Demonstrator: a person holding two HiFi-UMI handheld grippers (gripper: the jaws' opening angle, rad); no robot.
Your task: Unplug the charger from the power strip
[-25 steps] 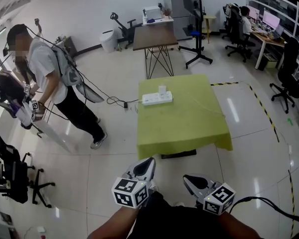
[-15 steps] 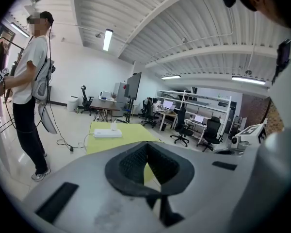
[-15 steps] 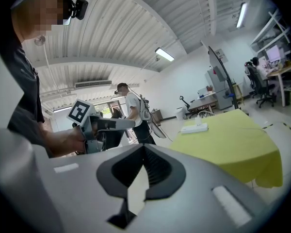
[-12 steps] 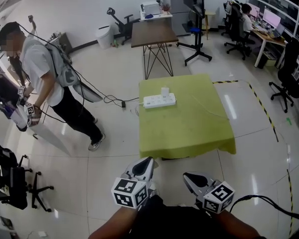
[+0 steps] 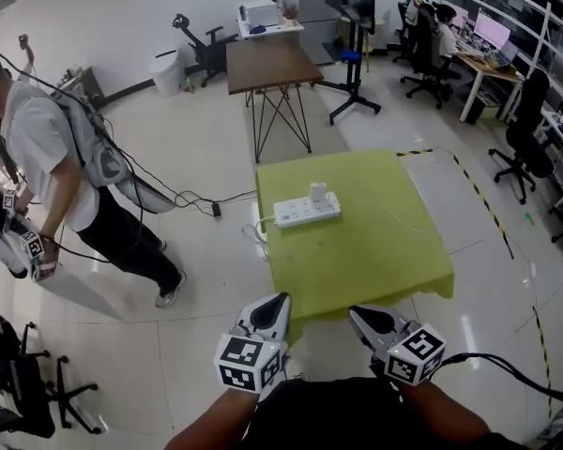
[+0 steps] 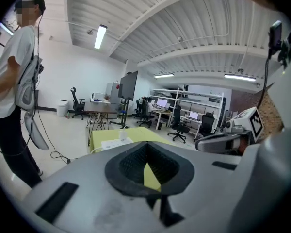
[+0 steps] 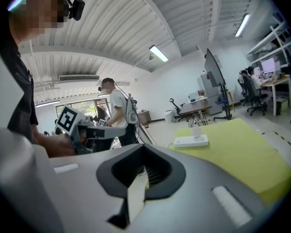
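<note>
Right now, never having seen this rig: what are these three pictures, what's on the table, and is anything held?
There is no robot arm here: a person holds a two-jaw gripper in each hand. The head view comes from a camera on that person's head, looking down. The left gripper and right gripper show at its bottom edge, each carrying a marker cube. The other two views come from a camera riding on each gripper, looking along its jaws. Both pairs of jaws are together, with nothing between them. Ahead is a table under a green cloth. On it lies a white power strip with a white charger plugged in upright. Neither gripper is at it yet. A second person stands at the left.
</note>
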